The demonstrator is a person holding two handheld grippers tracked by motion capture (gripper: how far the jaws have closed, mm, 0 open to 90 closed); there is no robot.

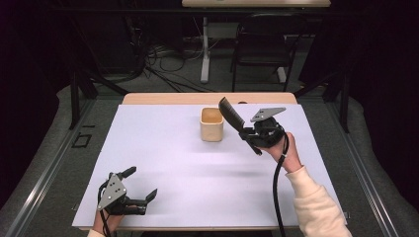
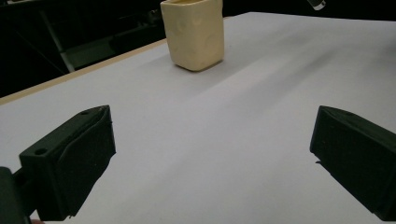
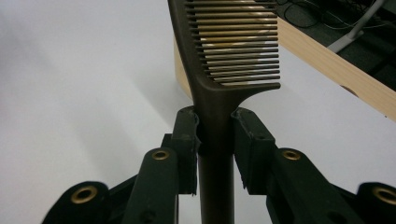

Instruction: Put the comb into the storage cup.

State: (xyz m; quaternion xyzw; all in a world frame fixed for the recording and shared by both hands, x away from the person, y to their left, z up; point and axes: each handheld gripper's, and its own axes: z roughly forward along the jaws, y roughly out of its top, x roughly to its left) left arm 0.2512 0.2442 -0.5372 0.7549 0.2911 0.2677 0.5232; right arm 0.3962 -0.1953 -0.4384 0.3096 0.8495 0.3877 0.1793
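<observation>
My right gripper (image 1: 245,132) is shut on the handle of a dark brown comb (image 1: 231,113), held above the table just right of a cream square cup (image 1: 211,124). The comb's toothed end leans up toward the cup's rim. In the right gripper view both pads clamp the comb (image 3: 219,93) handle, with the cup (image 3: 184,74) behind it. My left gripper (image 1: 141,185) rests near the table's front left corner, jaws wide apart and nothing between them. In the left gripper view its fingers (image 2: 70,158) frame bare table, with the cup (image 2: 194,32) far ahead.
A white sheet (image 1: 173,168) covers the table, and a wooden edge (image 1: 163,98) shows at the back. Beyond it are a chair (image 1: 262,49), a desk leg and cables on the floor. The right gripper's cable (image 1: 276,192) trails toward the front edge.
</observation>
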